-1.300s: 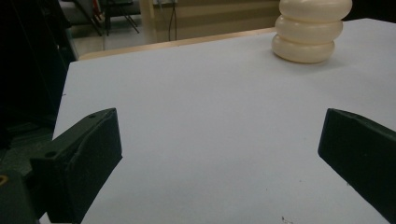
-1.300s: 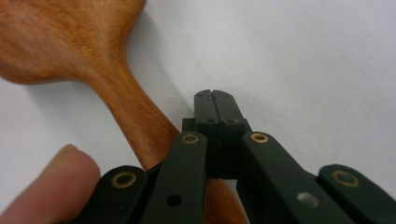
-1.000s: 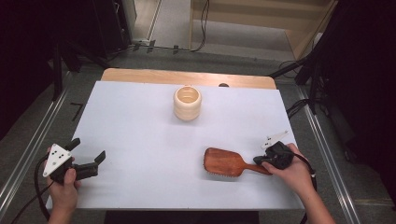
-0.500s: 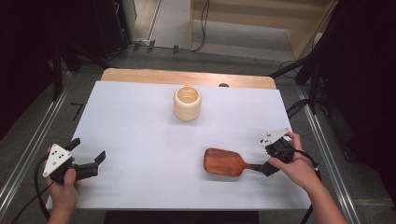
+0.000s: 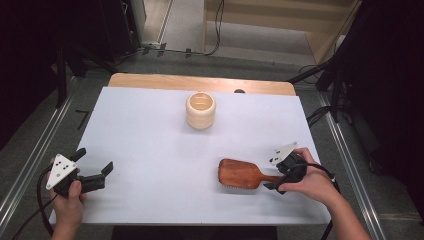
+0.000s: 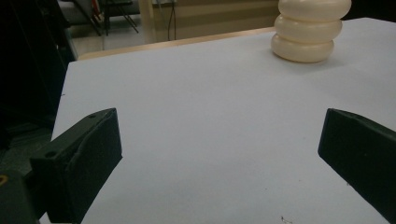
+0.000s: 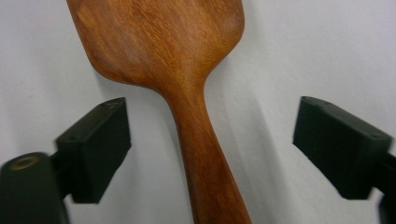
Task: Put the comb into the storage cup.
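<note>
A wooden hairbrush (image 5: 242,173) lies bristles down on the white table (image 5: 150,130), at the front right. Its handle (image 7: 201,140) runs between the jaws of my right gripper (image 5: 272,175) (image 7: 215,135). Those jaws have just opened wide and then closed in a little. Both pads stand off the handle, so the gripper is open. At the front left, my left gripper (image 5: 95,160) (image 6: 219,154) is held open over bare table, with nothing between its jaws. A cream ridged cup (image 5: 200,110) (image 6: 310,30) stands upright at the back middle, far from both grippers.
A strip of bare wood (image 5: 200,82) runs along the table's far edge. Metal rails (image 5: 30,170) flank the table on both sides. Cables lie on the floor beyond it.
The right gripper's jaws, shut on the brush handle a second ago, now stand apart around it. The brush stays where it was. The left gripper has not moved.
</note>
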Demonstrator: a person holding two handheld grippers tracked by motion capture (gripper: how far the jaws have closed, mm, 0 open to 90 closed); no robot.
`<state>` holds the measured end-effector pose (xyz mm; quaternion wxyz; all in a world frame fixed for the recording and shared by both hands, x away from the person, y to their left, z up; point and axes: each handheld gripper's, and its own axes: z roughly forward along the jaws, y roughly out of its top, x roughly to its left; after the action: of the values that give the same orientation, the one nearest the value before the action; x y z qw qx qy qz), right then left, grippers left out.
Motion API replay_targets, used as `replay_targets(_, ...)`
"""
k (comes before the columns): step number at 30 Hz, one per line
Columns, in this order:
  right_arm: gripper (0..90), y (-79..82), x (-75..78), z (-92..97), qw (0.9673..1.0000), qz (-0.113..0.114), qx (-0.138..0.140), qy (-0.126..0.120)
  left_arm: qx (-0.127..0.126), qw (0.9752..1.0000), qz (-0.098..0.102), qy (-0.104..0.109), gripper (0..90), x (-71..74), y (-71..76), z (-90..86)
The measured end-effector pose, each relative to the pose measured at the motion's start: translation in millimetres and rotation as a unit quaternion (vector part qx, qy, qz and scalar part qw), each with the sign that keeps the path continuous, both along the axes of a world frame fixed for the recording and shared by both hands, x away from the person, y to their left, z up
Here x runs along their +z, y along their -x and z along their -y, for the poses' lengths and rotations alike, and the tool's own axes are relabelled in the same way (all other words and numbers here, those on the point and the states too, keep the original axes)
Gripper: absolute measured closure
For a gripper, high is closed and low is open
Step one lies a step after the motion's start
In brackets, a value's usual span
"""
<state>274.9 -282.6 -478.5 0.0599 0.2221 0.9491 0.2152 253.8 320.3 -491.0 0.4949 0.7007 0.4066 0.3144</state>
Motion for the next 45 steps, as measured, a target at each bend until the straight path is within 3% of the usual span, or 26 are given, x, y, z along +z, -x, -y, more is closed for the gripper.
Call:
replay_targets(8,30.0,-0.6,-6.2,-8.7,0.9996,0.0,0.021,0.019,0.0,1.0,0.0,0.0,0.0,0.0,0.0,0.0)
replay_targets(10,38.1,-0.8,-8.8,-11.8,0.9994,-0.014,0.028,0.017,0.0,1.0,0.0,0.0,0.0,0.0,-0.1,0.0)
replay_targets(16,49.2,-4.3,-13.5,-15.0,0.9986,-0.025,0.045,0.016,0.0,1.0,0.0,0.0,0.0,0.0,-0.2,-0.3)
replay_targets(17,50.1,-3.0,-13.6,-15.8,0.9989,-0.028,0.034,0.018,0.0,1.0,0.0,0.0,0.0,0.0,-0.2,-0.3)
replay_targets(23,59.3,-3.9,-13.1,-15.6,0.9988,-0.029,0.036,0.018,0.0,1.0,-0.002,-0.002,0.0,0.1,-0.2,-0.1)
replay_targets(25,67.4,-3.2,-13.9,-16.2,0.9981,-0.027,0.054,0.012,0.0,1.0,-0.002,-0.002,0.0,0.0,-0.2,0.0)
replay_targets(26,69.5,-1.6,-12.4,-16.5,0.9981,-0.027,0.052,0.022,0.0,1.0,-0.002,-0.002,0.0,0.0,-0.2,0.0)
replay_targets(32,70.1,2.0,-15.3,-13.6,0.9988,-0.033,0.034,-0.009,0.001,1.0,-0.003,-0.002,0.0,-0.1,-0.4,0.2)
replay_targets(34,70.1,1.9,-16.3,-13.0,0.9988,-0.024,0.039,-0.016,0.001,1.0,-0.002,-0.002,0.0,0.0,-0.4,0.2)
replay_targets(45,70.3,9.0,-21.3,-14.8,0.9983,-0.004,-0.006,-0.058,0.001,1.0,-0.002,-0.001,0.0,0.0,-0.3,0.5)
